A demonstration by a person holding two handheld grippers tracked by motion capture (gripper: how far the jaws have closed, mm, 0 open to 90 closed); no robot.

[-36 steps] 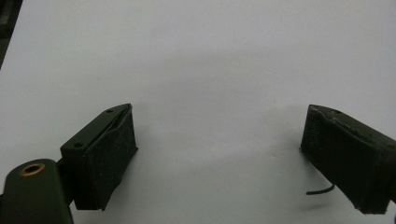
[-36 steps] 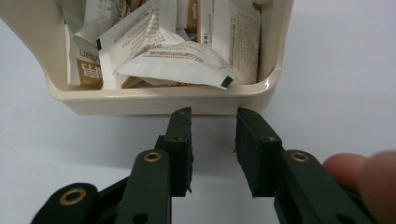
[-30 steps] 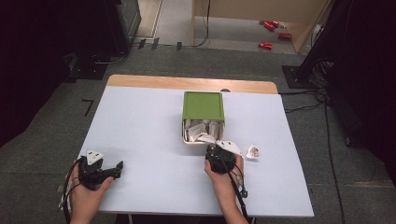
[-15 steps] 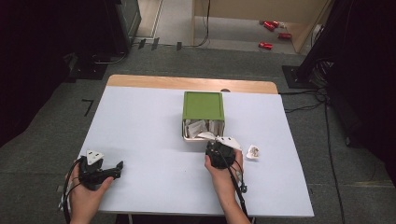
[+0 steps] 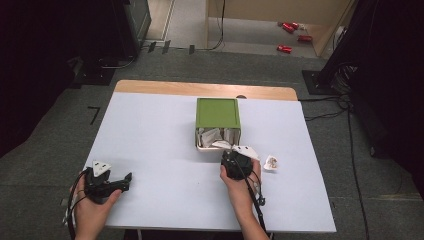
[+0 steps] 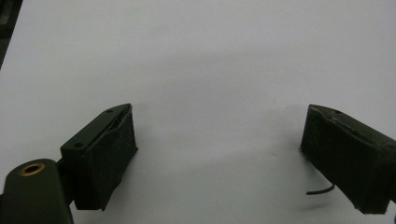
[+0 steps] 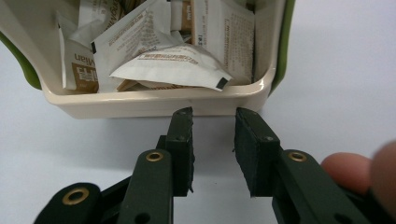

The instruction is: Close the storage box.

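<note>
A green box stands mid-table with its cream tray pulled out toward me, holding several white and brown sachets. My right gripper is low on the table just in front of the cream tray's front wall. Its jaws stand a narrow gap apart with nothing between them. From above, the right gripper sits at the tray's near right corner. My left gripper rests wide open over bare white table. In the high view the left gripper is at the near left.
One loose sachet lies on the white table just right of my right hand. A wooden strip runs along the table's far edge. Beyond the table lie dark floor, cables and red items.
My right gripper has edged slightly toward the tray. The left hand has stayed where it was.
</note>
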